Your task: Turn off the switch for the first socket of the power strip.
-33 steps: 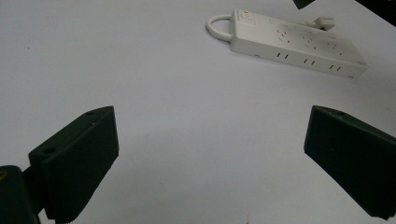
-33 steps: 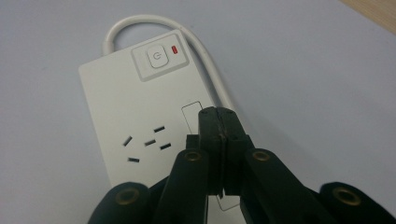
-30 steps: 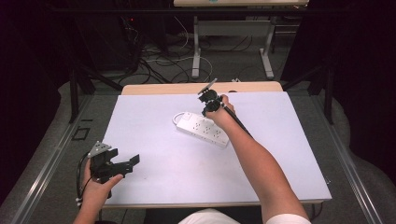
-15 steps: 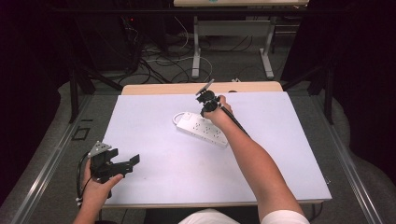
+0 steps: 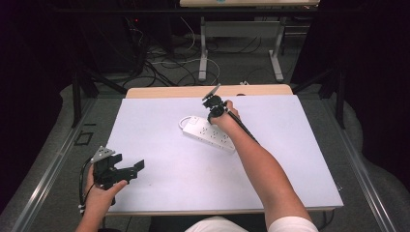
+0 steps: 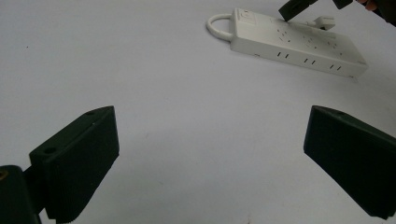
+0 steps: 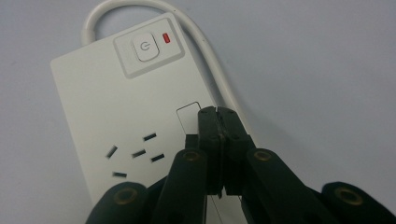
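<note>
A white power strip (image 5: 209, 134) lies at an angle in the middle of the white table, its cord looping out of the switch end. My right gripper (image 5: 212, 114) points down at it, shut, with nothing between the jaws. In the right gripper view its tips (image 7: 217, 113) hover over the strip (image 7: 107, 107) just below the power button (image 7: 145, 46) and the red lamp (image 7: 165, 37); whether they touch it I cannot tell. My left gripper (image 5: 136, 170) rests at the front left, open and empty, aimed across the table at the strip (image 6: 299, 44).
The white table top (image 5: 290, 159) has a wooden strip (image 5: 164, 92) along its far edge. Behind it, cables (image 5: 169, 58) lie on the floor around another table's legs (image 5: 203, 53). The person's right forearm (image 5: 261, 164) reaches diagonally across the table.
The right gripper has shifted very slightly left over the strip's switch end. The left gripper has kept still.
</note>
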Available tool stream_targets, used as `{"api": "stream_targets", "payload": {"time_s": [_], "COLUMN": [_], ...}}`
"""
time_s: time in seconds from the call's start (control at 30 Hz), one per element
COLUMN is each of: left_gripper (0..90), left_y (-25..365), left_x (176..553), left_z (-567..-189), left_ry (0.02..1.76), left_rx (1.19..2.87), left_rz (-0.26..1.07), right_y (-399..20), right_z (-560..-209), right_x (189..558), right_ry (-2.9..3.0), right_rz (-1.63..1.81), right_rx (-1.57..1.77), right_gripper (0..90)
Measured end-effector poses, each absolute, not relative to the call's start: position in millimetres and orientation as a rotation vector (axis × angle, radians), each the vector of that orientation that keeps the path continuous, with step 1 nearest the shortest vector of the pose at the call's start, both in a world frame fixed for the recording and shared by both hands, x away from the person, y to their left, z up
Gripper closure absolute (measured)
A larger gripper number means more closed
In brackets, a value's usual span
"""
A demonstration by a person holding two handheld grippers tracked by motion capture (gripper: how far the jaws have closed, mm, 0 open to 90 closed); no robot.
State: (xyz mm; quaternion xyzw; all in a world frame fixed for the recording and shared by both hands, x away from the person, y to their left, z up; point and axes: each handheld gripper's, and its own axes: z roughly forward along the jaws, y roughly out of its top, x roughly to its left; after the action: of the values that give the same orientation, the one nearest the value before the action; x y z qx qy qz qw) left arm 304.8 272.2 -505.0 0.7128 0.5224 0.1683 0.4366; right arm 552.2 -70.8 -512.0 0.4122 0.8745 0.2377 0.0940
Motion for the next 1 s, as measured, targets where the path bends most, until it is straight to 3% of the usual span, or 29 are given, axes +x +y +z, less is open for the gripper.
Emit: {"api": "stream_targets", "payload": {"time_s": [1.0], "left_gripper": [3.4], "left_y": [271.9], "left_x": [304.3], "left_z": [-504.8], "left_ry": [1.298], "left_rx": [1.778], "left_rz": [0.422], "right_y": [-69.2], "right_z": [-513.0], "right_x": [550.6], "right_ry": [2.581], "right_rz": [0.715], "right_rx": [1.240], "right_gripper": [90.0]}}
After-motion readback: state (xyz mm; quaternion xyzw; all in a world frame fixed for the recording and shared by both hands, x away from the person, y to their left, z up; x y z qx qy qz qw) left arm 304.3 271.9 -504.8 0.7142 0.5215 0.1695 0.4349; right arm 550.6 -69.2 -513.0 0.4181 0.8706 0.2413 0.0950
